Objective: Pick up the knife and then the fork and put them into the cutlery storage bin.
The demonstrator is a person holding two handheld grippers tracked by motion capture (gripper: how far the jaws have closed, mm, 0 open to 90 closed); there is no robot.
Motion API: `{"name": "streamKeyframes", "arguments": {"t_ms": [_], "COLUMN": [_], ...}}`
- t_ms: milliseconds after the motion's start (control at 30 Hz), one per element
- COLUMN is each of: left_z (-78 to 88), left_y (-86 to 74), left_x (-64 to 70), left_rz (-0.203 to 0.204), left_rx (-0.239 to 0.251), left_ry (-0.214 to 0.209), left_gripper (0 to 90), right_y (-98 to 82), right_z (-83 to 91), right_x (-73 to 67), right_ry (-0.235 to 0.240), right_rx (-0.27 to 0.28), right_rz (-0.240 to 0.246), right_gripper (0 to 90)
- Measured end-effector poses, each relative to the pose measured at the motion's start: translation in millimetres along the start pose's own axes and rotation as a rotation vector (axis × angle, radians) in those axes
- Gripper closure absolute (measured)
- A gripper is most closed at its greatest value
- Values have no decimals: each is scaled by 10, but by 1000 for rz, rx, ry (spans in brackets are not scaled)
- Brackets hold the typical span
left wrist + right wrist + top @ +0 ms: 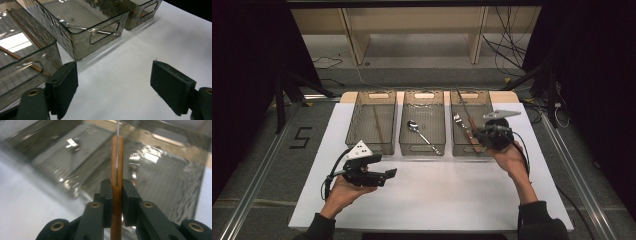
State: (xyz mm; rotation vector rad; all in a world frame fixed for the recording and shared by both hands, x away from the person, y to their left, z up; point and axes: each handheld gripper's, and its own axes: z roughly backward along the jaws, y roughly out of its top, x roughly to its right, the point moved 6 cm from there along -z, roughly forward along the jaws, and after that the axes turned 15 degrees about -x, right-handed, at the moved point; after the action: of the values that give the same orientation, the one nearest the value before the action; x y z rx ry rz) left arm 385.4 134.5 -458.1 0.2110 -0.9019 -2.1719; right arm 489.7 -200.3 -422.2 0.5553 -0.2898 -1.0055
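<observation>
**Wooden-handled utensil held over the right bin; left gripper idle**

White table (422, 200) carries three clear bins in a row along its far edge; left bin (362, 145) holds a thin wooden stick (378, 126); middle bin (408, 145) holds a spoon (419, 131); right bin (459, 150) holds a fork (460, 124) near its left wall.

Right gripper (117, 192) is over the right bin's near-right part; its jaws are pressed onto the wooden handle of a utensil (117, 157), which stands between the pads and runs on ahead over the bin, a thin metal part continuing past the handle's tip; whether that part is a blade I cannot tell; right gripper view is blurred.

Left gripper (113, 85) hangs low over bare table in front of the left bin, near that bin's near-right corner; jaws spread wide, nothing between them.

Risks, as judged from here:
- grip sits on one short stretch of a long handle; the free length could swing in the pads and tip off line;
- a release while tilted could land the metal end on the bin's rim or wall, leaving the utensil propped out or nudging the light bin;
- it could drop across the fork and lie crooked.
</observation>
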Motion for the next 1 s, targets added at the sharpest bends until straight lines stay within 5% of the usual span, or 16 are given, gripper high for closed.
{"name": "streamKeyframes", "arguments": {"t_ms": [233, 567, 633, 733, 867, 1000], "left_z": [-77, -101, -112, -116, -90, -68], "left_y": [-75, -130, -136, -161, -186, -223], "left_x": [65, 107, 122, 119, 100, 80], "left_rz": [-24, -24, -16, -16, 9, 24], "left_rx": [17, 55, 66, 68, 91, 101], "left_ry": [7, 13, 6, 6, -14, -24], "left_gripper": [212, 209, 202, 192, 188, 181], "right_y": [130, 131, 135, 150, 129, -159], "right_z": [-470, -751, -748, -656, -348, -43], "right_x": [354, 416, 403, 370, 202, -152], "right_ry": [-9, -22, -1, 26, 59, 165], "right_rx": [-155, -256, -240, -203, -49, 93], "right_rz": [-171, -227, -244, -236, -178, -104], "right_gripper": [812, 798, 613, 492, 360, 287]}}
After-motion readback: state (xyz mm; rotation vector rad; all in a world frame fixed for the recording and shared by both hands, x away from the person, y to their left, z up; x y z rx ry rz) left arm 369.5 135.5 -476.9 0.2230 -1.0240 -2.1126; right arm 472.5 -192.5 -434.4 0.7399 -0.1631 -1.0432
